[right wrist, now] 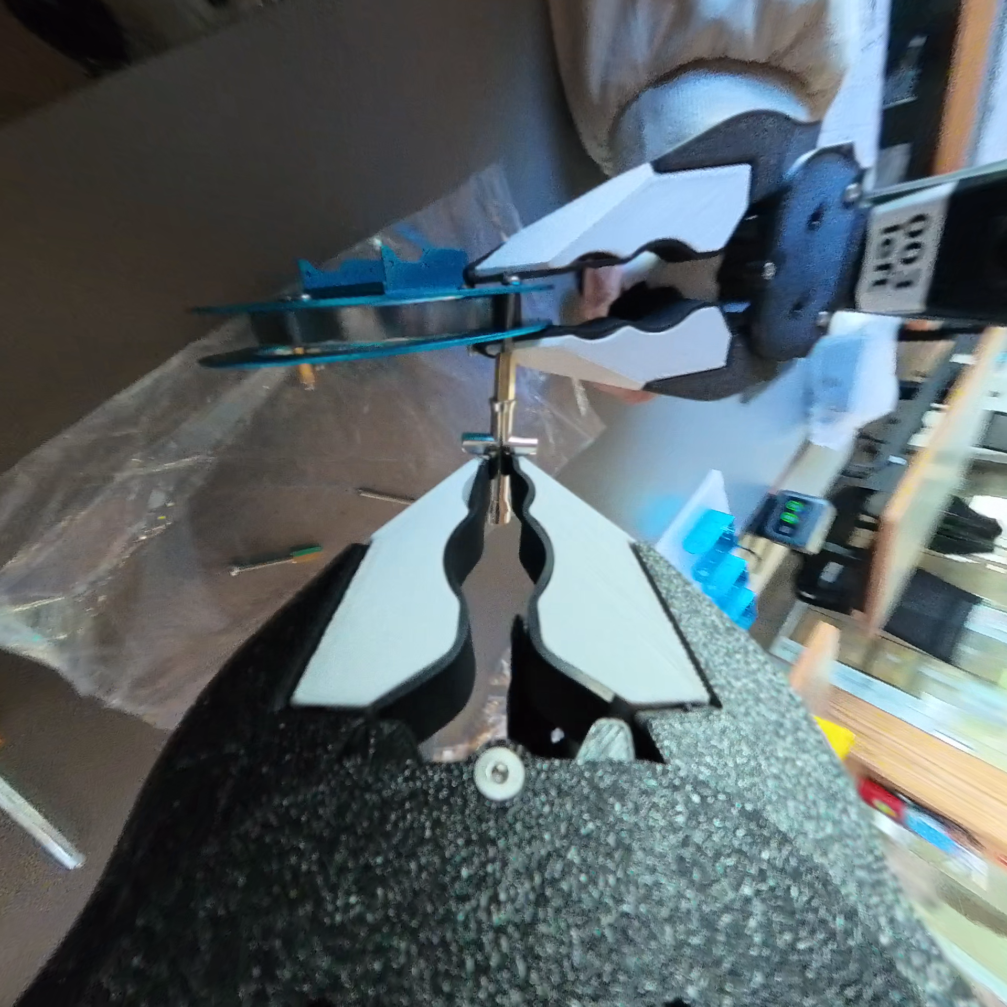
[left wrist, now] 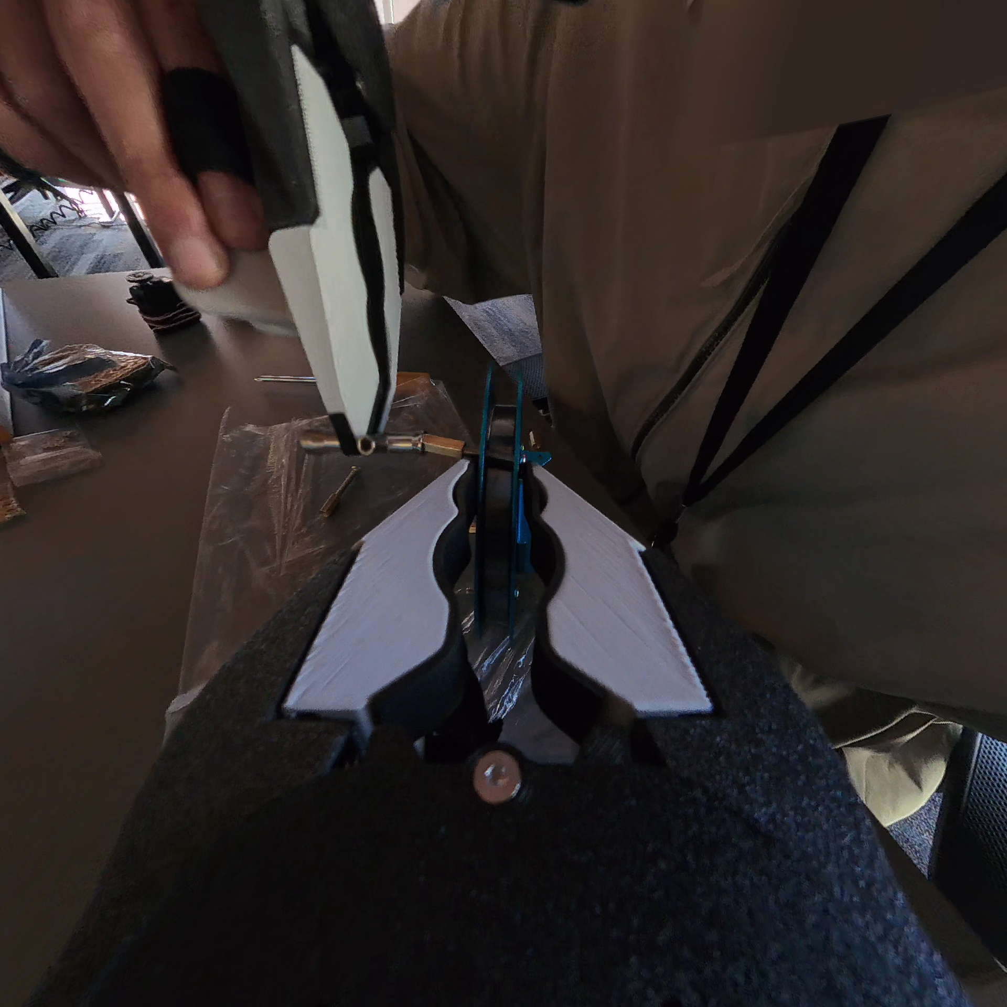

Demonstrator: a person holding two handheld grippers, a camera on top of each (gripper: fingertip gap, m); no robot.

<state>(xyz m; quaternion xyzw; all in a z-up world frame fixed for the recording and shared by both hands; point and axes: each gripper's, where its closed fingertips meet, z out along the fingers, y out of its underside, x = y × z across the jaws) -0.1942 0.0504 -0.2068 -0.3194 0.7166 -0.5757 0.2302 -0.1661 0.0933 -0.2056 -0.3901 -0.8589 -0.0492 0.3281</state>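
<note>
My left gripper (left wrist: 502, 468) is shut on a blue two-plate metal assembly (left wrist: 515, 523) and holds it on edge above the table. It also shows in the right wrist view (right wrist: 376, 316), held by the left gripper (right wrist: 479, 305). My right gripper (right wrist: 496, 463) is shut on a small silver socket wrench (right wrist: 500, 436), whose end sits on a brass standoff (right wrist: 504, 370) under the lower plate. In the left wrist view the right gripper (left wrist: 366, 440) comes down from the upper left, with the wrench (left wrist: 403, 440) pointing at the brass standoff (left wrist: 444, 442).
A clear plastic sheet (left wrist: 261, 517) lies on the dark table (left wrist: 109, 599) with a loose brass standoff (left wrist: 339, 493). Small bags (left wrist: 76, 376) lie at the left. A green-handled screwdriver (right wrist: 272, 558) lies on the sheet. Shelves with clutter (right wrist: 899, 545) stand at the right. A person's jacket (left wrist: 708, 272) is close behind.
</note>
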